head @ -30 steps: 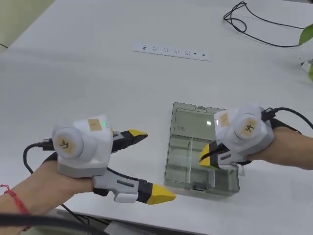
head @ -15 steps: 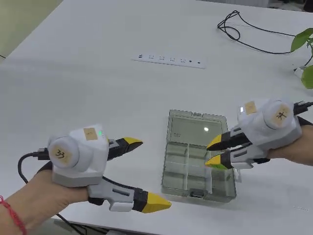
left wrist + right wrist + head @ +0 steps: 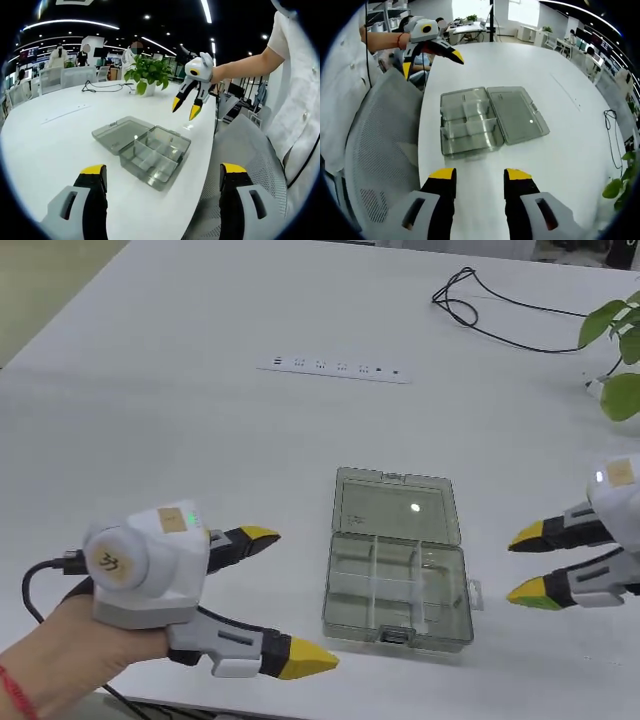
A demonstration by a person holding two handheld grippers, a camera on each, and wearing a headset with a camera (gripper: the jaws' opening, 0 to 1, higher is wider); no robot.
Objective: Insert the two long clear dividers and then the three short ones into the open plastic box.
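Hovering: left claw (image 3: 297,598) agape | right claw (image 3: 515,566) agape, body cropped | box (image 3: 345,625) dividers (image 3: 398,576) blurry

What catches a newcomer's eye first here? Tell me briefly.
The open clear plastic box sits on the white table near its front edge, dividers already standing in its tray. Two yellow-tipped grippers flank it, empty: the left gripper with jaws spread wide, the right gripper open too. A white power strip lies beyond.

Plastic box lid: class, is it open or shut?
Open: the lid of the plastic box lies flat on the table, compartments exposed.
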